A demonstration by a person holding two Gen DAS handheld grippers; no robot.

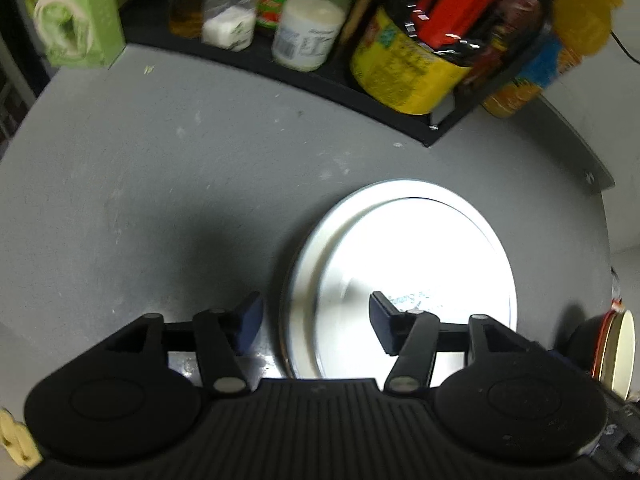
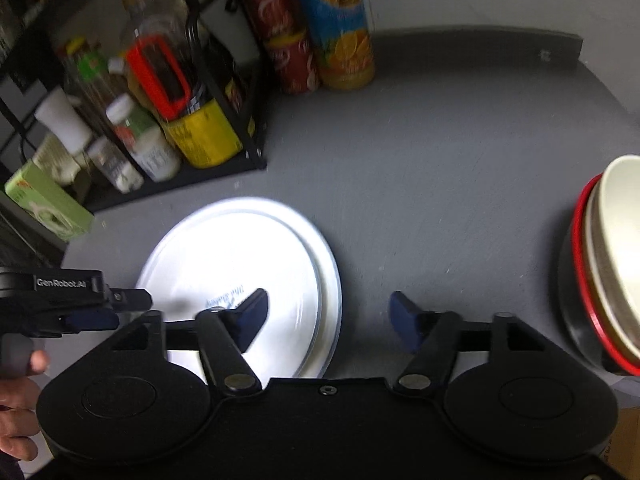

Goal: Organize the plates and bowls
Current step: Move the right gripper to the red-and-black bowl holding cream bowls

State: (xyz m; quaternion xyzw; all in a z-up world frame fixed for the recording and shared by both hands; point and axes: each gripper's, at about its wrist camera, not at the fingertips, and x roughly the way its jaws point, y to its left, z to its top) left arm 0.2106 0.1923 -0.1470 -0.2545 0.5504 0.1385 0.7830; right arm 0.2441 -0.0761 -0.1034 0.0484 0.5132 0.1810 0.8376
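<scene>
Left wrist view: left tool (image 1: 316,322) hung w/ its blue-padded fingers spread wide, holding nothing. One finger sat over the grey desk (image 1: 160,184), the other over the white plates (image 1: 404,264) — two stacked, smaller on larger, flat on the desk and glaring under the light. Faint blue script on the top plate, too blurred to read. Behind stood a black rack (image 1: 320,76) w/ a yellow can (image 1: 404,68), a white tub (image 1: 308,34) and a red-capped bottle; labels unreadable. A green carton (image 1: 76,12) stood at left.

Right wrist view: right tool (image 2: 328,316) was also wide open and empty — left finger above the plates (image 2: 240,248), right finger over bare desk (image 2: 440,160). Stacked bowls (image 2: 604,268), cream inside a red-rimmed dark one, sat at far right, well apart from the plates. Left tool (image 2: 80,304) came in at the edge, marked "GenRobot.AI". An orange-juice bottle (image 2: 340,24) and red cans (image 2: 280,28) stood beside the rack (image 2: 224,120).
</scene>
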